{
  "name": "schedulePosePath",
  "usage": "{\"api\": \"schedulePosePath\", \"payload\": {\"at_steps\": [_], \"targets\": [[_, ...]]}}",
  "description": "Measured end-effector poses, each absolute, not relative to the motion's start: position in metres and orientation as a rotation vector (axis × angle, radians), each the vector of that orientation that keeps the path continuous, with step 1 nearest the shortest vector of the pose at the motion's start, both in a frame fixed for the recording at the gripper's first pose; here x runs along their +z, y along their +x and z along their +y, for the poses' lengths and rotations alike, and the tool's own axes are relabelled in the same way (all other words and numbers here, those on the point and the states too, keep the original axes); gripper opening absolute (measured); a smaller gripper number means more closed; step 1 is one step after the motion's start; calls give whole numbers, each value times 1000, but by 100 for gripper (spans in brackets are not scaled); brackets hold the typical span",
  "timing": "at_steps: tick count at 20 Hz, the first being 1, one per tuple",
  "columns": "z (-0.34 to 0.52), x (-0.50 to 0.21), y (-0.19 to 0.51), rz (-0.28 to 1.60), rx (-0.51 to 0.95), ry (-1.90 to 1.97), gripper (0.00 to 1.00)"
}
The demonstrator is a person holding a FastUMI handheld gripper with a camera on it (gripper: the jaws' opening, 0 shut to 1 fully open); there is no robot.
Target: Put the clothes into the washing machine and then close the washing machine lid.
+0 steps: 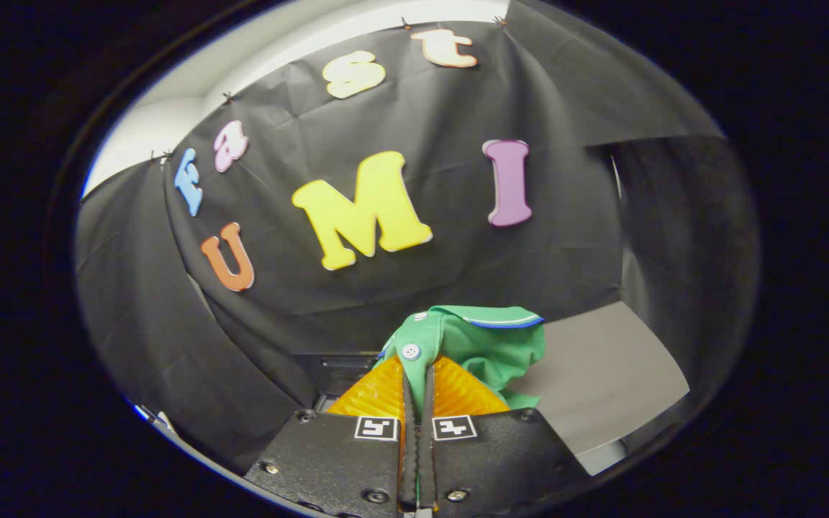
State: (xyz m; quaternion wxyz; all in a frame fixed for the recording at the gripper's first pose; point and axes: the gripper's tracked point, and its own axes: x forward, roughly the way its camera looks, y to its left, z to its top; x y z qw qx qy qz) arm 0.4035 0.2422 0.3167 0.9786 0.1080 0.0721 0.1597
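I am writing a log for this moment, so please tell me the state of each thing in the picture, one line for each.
Gripper: shut on the shirt, fingers nearly together.
Shirt: green, held up, pinched between the fingers, bunched beyond them, collar on top.
Button: white, on the shirt, just ahead of the fingers.
Grey surface: flat, beyond the shirt to the right; what it is cannot be told.

The tool (418,381) pinches a green garment (483,342) between both fingers; its white button (410,351) and blue-edged collar rise above the fingertips, before a grey worktop (601,374).
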Motion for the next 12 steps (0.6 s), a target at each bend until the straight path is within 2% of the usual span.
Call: {"api": "schedulePosePath", "payload": {"at_steps": [7,12], "targets": [[327,360,372,51,427,206,5],[384,338,387,89,490,194,5]]}}
